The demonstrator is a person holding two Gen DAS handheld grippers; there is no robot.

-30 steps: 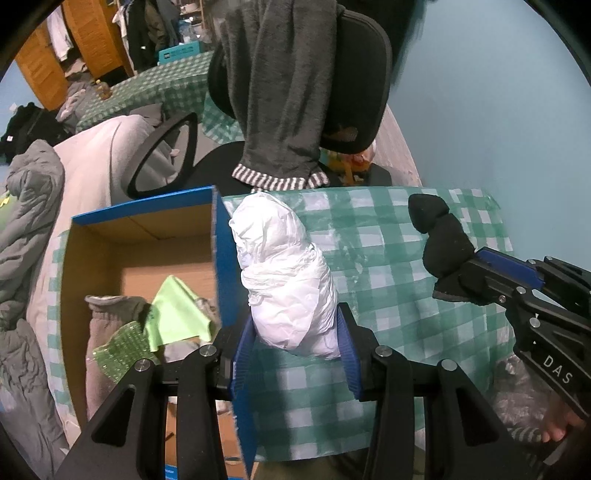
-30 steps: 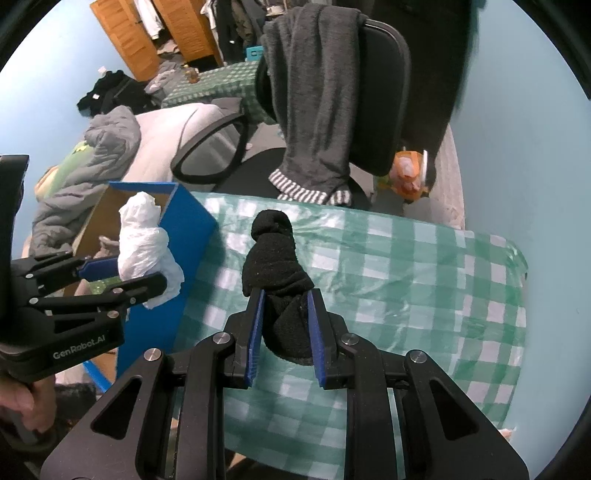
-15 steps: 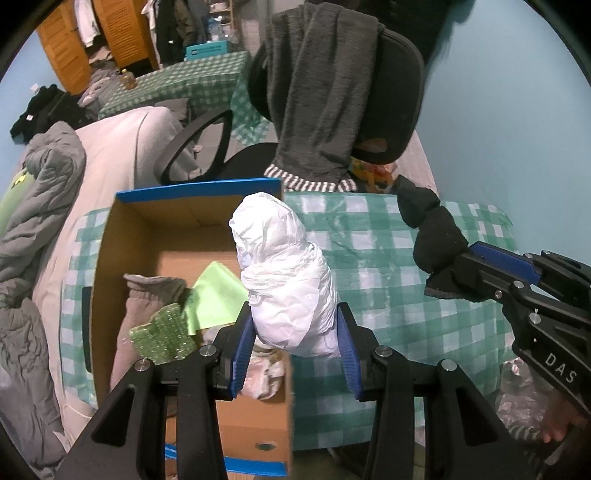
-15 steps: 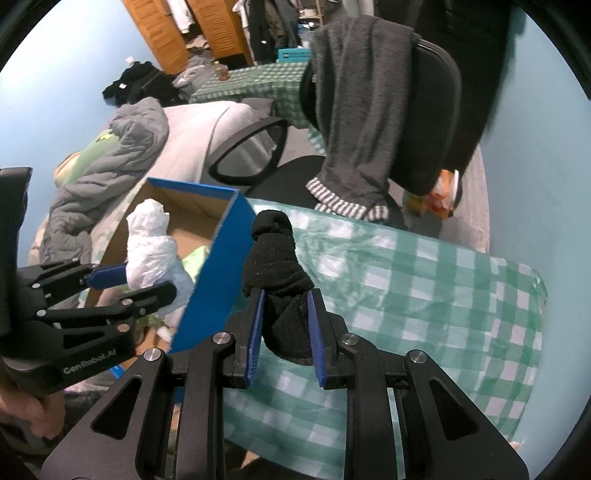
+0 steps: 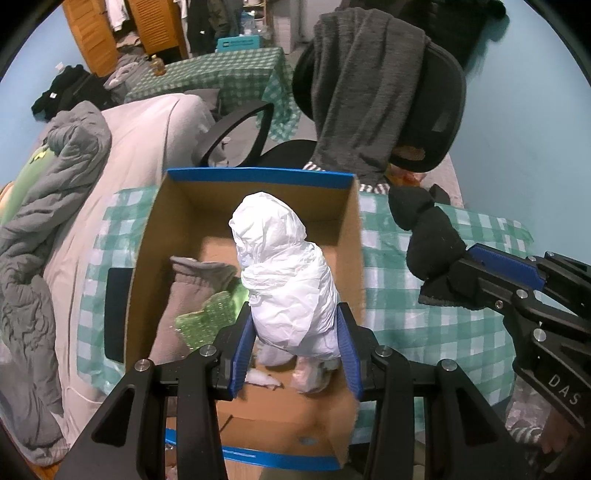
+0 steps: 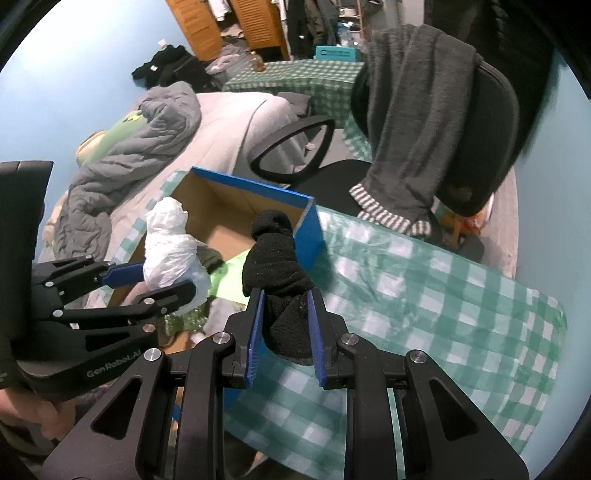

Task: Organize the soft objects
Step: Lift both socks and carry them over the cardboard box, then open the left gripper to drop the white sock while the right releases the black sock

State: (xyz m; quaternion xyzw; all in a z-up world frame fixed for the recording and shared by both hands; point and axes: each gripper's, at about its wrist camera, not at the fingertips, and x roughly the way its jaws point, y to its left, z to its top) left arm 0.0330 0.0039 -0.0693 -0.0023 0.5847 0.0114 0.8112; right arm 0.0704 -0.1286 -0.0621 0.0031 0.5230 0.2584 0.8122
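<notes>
Two tongs are shown, each clamped on one soft bundle. The left tongs (image 5: 295, 347) are closed on a single white plastic bundle (image 5: 288, 280), which is held upright above the open interior of one cardboard box (image 5: 354, 266). The right tongs (image 6: 285, 332) are closed on a single black rolled sock (image 6: 279, 273), which is held above the box's blue-edged right wall, partly over the green-checked cloth of the surface (image 6: 424, 295).

Inside the box, below the white bundle, one grey fabric item (image 5: 184, 295), one green textured item (image 5: 207, 317) and one light green cloth (image 6: 232, 273) are seen; some pale items near the bottom of the box cannot be told apart. The box is open at the top, rimmed in blue, and stands at the left end of the surface.

Beyond the surface, one black office chair (image 5: 436, 110) is seen, with one grey garment (image 5: 365, 92) with a striped cuff draped over its backrest. To the left a bed (image 5: 155, 136) is seen, on which one crumpled grey quilt (image 5: 44, 206) lies. Farther off, a second checked table (image 5: 221, 77) and orange wooden doors (image 5: 159, 26) are visible.
</notes>
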